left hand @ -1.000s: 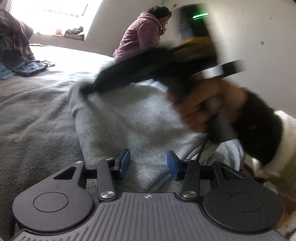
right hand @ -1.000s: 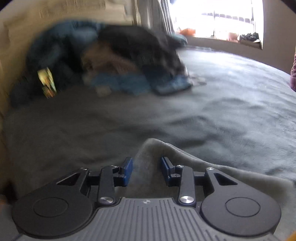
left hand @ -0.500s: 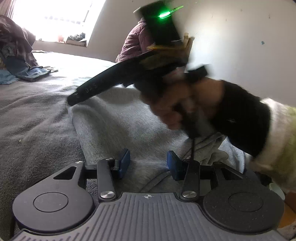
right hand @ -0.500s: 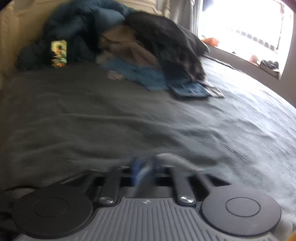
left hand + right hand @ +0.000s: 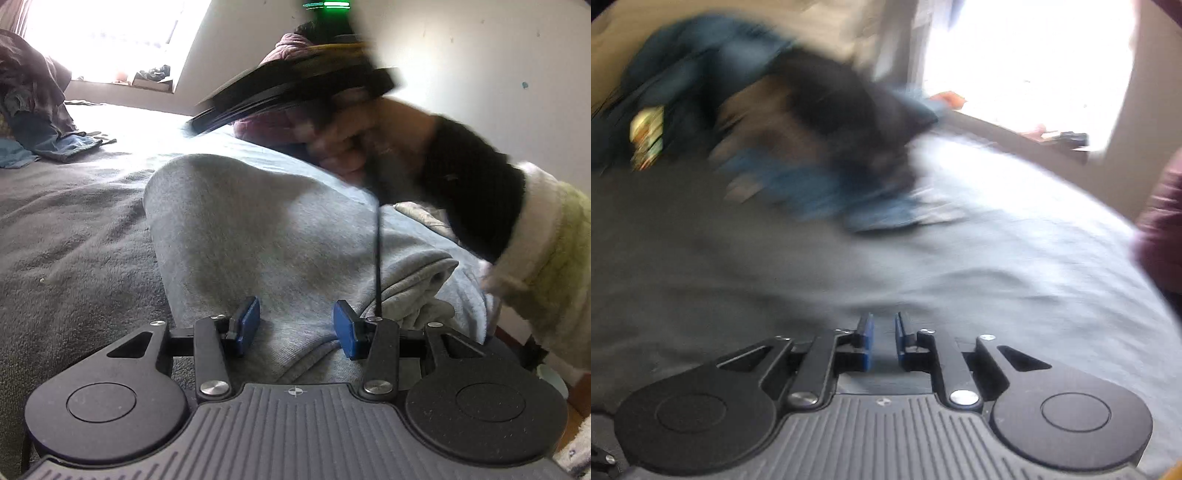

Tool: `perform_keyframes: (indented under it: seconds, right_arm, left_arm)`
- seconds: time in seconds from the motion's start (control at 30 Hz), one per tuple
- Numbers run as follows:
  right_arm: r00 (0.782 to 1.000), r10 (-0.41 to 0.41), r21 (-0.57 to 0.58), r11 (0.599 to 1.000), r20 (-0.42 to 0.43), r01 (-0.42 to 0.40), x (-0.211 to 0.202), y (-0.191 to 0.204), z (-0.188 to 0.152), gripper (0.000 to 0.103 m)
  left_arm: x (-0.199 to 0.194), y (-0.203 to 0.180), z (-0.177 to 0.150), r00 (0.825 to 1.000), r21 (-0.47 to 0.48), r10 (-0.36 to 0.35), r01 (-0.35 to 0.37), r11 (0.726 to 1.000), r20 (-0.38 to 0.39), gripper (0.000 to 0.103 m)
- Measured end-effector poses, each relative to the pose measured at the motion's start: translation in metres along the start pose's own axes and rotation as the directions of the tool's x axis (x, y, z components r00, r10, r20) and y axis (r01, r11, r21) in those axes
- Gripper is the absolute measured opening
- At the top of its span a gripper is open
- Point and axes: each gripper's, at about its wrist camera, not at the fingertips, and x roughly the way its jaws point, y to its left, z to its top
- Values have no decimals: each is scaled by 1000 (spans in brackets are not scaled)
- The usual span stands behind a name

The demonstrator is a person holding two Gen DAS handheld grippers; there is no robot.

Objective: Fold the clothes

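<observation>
Grey garment on the bed, one gripper low over it, the other lifted clear and smeared by blur.

The left gripper point(image 5: 295, 325) stands wide, its blue pads either side of the grey sweatshirt point(image 5: 258, 229), which lies bunched on the grey blanket point(image 5: 74, 236) toward 12 o'clock. The right gripper point(image 5: 882, 341) is nearly closed, a narrow gap and nothing in it; from the left wrist it is a dark blur at 1 o'clock. The clothes pile point(image 5: 798, 122) at 10 o'clock is too blurred to sort out — the seated person point(image 5: 284, 48) is mostly hidden.
</observation>
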Motion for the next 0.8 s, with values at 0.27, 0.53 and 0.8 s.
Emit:
perform_keyframes:
  seconds: [0.27,0.53,0.8]
  right_arm:
    - [973,-93,257,955,-212,148,-26,-92,-83,16]
    - [983,-164,377,909,-76,181,-102,-108,-101,23]
    - [1000,12,330,944,17,-17,-179,-61,-103,24]
  left_arm:
    - [1,-2,5,999,3,10,-10,1000,-34,44]
    - [3,-5,15,996,35,19,-16,999,-93,46]
    - [6,-4,24,989,12,21,-20,1000,-144,47]
